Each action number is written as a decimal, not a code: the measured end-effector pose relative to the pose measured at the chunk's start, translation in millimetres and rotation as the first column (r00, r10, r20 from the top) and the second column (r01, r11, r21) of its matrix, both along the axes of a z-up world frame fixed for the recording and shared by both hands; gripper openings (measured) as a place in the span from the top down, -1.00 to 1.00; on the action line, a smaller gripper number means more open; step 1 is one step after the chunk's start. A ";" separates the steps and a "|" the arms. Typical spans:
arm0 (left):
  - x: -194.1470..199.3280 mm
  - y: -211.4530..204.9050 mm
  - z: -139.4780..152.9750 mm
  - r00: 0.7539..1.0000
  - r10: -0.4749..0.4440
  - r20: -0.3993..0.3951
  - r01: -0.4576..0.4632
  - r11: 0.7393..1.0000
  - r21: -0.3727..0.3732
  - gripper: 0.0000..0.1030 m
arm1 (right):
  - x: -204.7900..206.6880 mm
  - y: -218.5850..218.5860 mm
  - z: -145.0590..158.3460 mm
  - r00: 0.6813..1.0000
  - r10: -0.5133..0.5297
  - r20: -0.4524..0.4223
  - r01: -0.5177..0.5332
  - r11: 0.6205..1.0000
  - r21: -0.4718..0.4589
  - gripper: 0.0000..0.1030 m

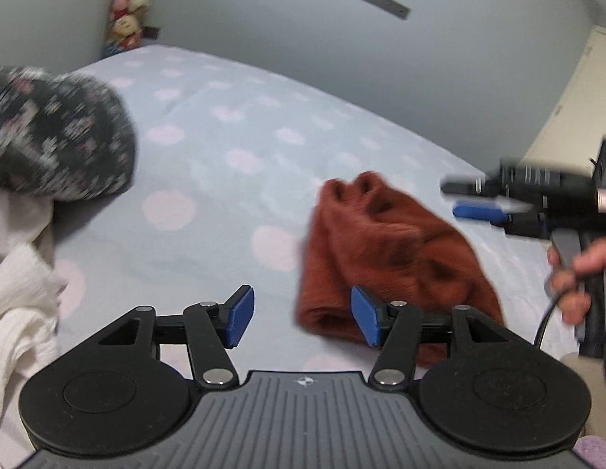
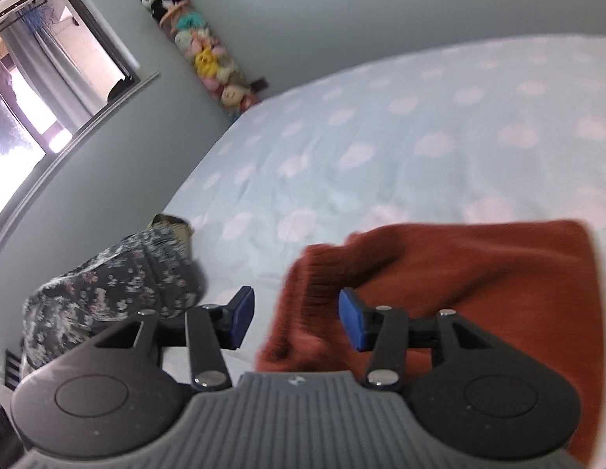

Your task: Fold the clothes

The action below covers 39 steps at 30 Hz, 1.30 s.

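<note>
Nearest thing up front: the left gripper (image 1: 302,318) has its blue pads spread wide with nothing between them, hovering over the bed (image 1: 232,195) by the near edge. The right-side pad overlaps the rust-red sweater (image 1: 385,250) in the left wrist view, but I honestly can't tell if it's touching or just above it. The sweater is a rumpled, half-folded lump on the near right part of the bed, and it's pretty motion-blurred.

The right gripper (image 2: 296,318) is spread wide and empty too, sitting over the sweater's ribbed edge; the bottom of the sweater is hidden behind the gripper body. In the left view you only see it from the side, smeared, with a hand (image 1: 572,277) on the handle, partly cut off.

A white garment (image 1: 17,312) runs off the frame at the left edge. Past it sits a dark floral garment (image 1: 56,136), blurry. Far corner: a column of plush toys (image 2: 209,58) against the wall.
</note>
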<state>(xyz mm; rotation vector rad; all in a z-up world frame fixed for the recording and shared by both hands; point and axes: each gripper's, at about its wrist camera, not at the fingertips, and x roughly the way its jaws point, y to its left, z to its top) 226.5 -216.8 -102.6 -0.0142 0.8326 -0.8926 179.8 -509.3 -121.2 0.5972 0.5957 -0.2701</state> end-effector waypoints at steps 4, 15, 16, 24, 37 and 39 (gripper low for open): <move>-8.8 -28.6 13.1 0.998 -0.060 0.023 0.060 0.998 -0.012 -0.10 | -42.0 -2.4 -7.3 0.998 -0.028 -0.051 0.024 0.996 -0.084 0.30; -20.6 -137.3 -0.6 0.975 -0.184 0.124 0.169 0.978 0.122 -0.08 | -127.2 -13.2 -49.2 0.989 -0.135 -0.053 0.127 0.983 -0.134 0.21; -19.9 -142.2 -4.0 0.973 -0.191 0.129 0.173 0.975 0.141 0.15 | -132.7 -14.4 -53.2 0.989 -0.142 -0.051 0.135 0.982 -0.132 0.21; 9.5 -122.6 -37.7 0.983 -0.135 0.127 0.097 0.958 0.270 1.00 | -177.4 -23.9 -84.9 0.979 -0.202 -0.029 0.197 0.974 -0.108 0.12; 15.8 -111.3 -10.6 0.985 -0.116 0.129 0.094 0.982 0.162 0.30 | -184.9 -32.2 -107.4 0.970 -0.242 -0.008 0.240 0.968 -0.069 -0.03; 15.9 -122.7 -4.2 0.981 -0.127 0.144 0.106 0.984 0.143 -0.10 | -187.3 -31.5 -105.5 0.966 -0.259 0.007 0.259 0.962 -0.081 -0.03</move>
